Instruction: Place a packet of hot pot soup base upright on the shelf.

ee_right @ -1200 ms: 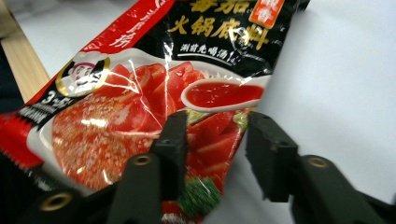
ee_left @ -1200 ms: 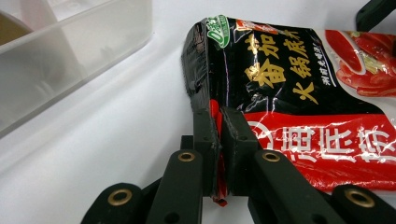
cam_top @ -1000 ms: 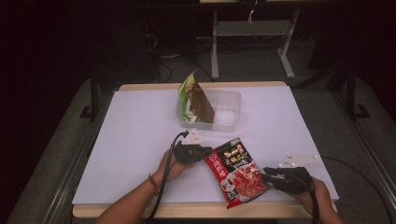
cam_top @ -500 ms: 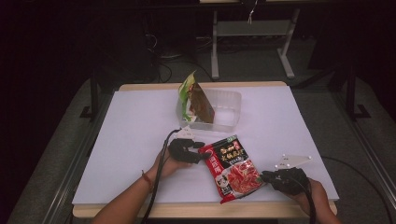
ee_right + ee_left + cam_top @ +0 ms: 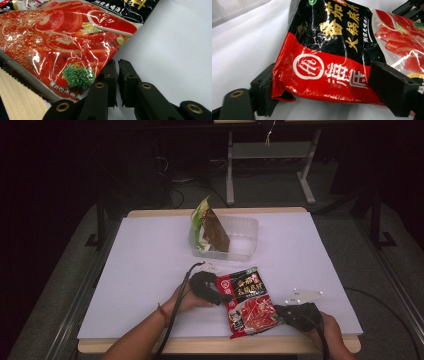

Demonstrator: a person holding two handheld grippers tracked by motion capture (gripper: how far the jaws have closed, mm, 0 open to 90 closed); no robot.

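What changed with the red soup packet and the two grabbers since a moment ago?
The left gripper has just been opening its jaws: they now stand wide on either side of the red packet, letting it go. The right gripper has just been closing and its jaws are now shut at the packet's edge; whether they pinch it is unclear. The packet slid slightly. The clear tray and green bag stayed put.

High view: fixed above the person's side, facing forward and down over the whole white surface [image 5: 150, 260]. Left gripper view and right gripper view: each rides low and very close, looking along its own jaws. Shared by all three: the red sauce packet [image 5: 247, 302] [image 5: 329, 57] [image 5: 62, 42].
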